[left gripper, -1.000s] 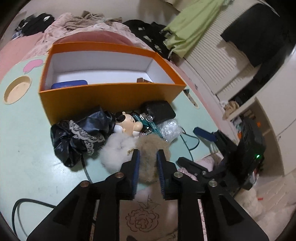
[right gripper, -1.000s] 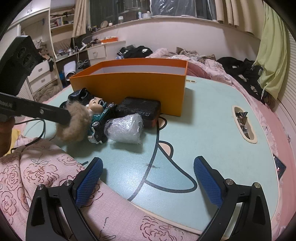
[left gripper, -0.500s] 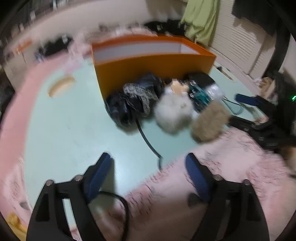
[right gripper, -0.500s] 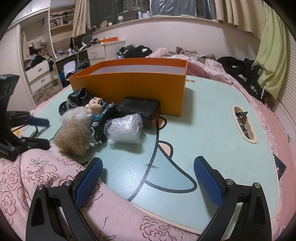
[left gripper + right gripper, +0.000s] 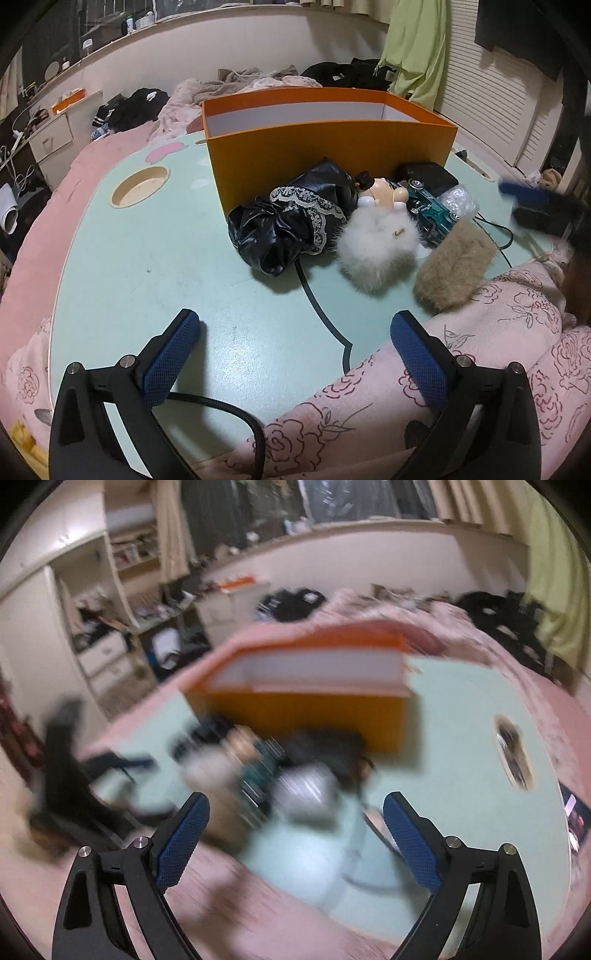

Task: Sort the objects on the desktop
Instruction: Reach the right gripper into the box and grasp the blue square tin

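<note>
Eyeing brown fur puff (image 5: 455, 266) at tabletop (image 5: 147, 258) edge, beside white puff (image 5: 376, 251): we judge it light, squashy; pinch mid-body. Left tongs (image 5: 295, 360), right tongs (image 5: 295, 834) both spread, empty.

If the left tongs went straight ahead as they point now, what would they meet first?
Probably the black lace-trimmed bundle, with bare table before it. The left tongs are open and empty, and the orange box lies behind the bundle. Depth is uncertain.
</note>
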Tool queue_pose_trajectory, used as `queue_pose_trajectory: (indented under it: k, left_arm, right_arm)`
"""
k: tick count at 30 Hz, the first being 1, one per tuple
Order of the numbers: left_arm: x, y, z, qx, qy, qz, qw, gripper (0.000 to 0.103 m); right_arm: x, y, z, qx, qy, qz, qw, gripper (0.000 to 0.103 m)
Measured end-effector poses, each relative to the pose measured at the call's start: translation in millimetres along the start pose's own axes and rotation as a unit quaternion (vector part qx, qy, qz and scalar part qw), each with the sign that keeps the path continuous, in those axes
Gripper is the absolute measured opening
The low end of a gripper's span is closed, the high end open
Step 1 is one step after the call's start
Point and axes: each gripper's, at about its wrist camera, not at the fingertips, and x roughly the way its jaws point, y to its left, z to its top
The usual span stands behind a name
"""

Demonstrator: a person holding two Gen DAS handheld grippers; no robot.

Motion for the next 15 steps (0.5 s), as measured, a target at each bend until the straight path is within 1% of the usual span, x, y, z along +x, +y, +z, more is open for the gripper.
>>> queue_pose_trajectory:
  k: [1, 2, 3, 4, 5, 6, 7, 9, 10, 12, 13, 15]
  left_arm:
    - [-0.9, -1.2, 0.4, 0.0, 0.0, 0.0, 1.0, 0.103]
    - [-1.6, -1.8, -0.2, 0.0, -0.001, 0.0, 1.0, 0.103]
    - [-1.6, -2.2, -0.2, 0.0, -0.001, 0.0, 1.0, 0.103]
    - [-1.0, -2.2, 0.1, 0.0, -0.002, 0.0, 1.0, 0.103]
    - [-1.1, -2.2, 0.0, -0.001, -0.002, 0.0, 1.0, 0.103]
    - [-1.1, -2.1, 0.0, 0.0, -0.002, 0.0, 1.0, 0.103]
    - [-1.1, -2.0, 0.0, 0.0, -0.002, 0.0, 1.0, 0.103]
    - [-1.3, -2.2, 0.3, -0.001, -0.003, 0.0, 1.0, 0.103]
    - [-1.7, -2.7, 0.4, -0.001, -0.004, -0.001, 1.0, 0.103]
    - [-2.1, -2.3, 0.0, -0.002, -0.006, -0.001, 1.0, 0.103]
    - [-2.7, -2.6, -0.3, -0.002, -0.007, -0.002, 1.0, 0.103]
    - [-3.1, -2.3, -0.6, -0.003, -0.01, -0.003, 0.9999, 0.103]
  right_arm:
    - [3.9, 7.4, 21.3, -0.003, 0.0, 0.006, 1.0, 0.096]
    - [11.7, 13.0, 42.8, 0.002, 0.01, 0.017, 1.0, 0.096]
    - [18.3, 15.1, 55.5, 0.01, 0.02, 0.023, 0.999, 0.096]
    - [34.2, 17.3, 76.7, 0.032, 0.047, 0.034, 0.998, 0.096]
    - [55.8, 18.1, 95.9, 0.059, 0.086, 0.048, 0.993, 0.096]
    - [70.7, 17.9, 105.7, 0.075, 0.112, 0.055, 0.989, 0.096]
    - [98.0, 18.4, 118.4, 0.096, 0.155, 0.059, 0.981, 0.096]
    - [147.2, 20.5, 128.4, 0.113, 0.225, 0.057, 0.966, 0.096]
    - [167.1, 21.8, 130.2, 0.116, 0.252, 0.053, 0.959, 0.095]
    - [192.6, 22.2, 128.3, 0.12, 0.287, 0.043, 0.949, 0.088]
    - [205.7, 22.7, 125.9, 0.125, 0.303, 0.04, 0.944, 0.087]
    - [220.3, 22.4, 122.2, 0.128, 0.321, 0.03, 0.938, 0.087]
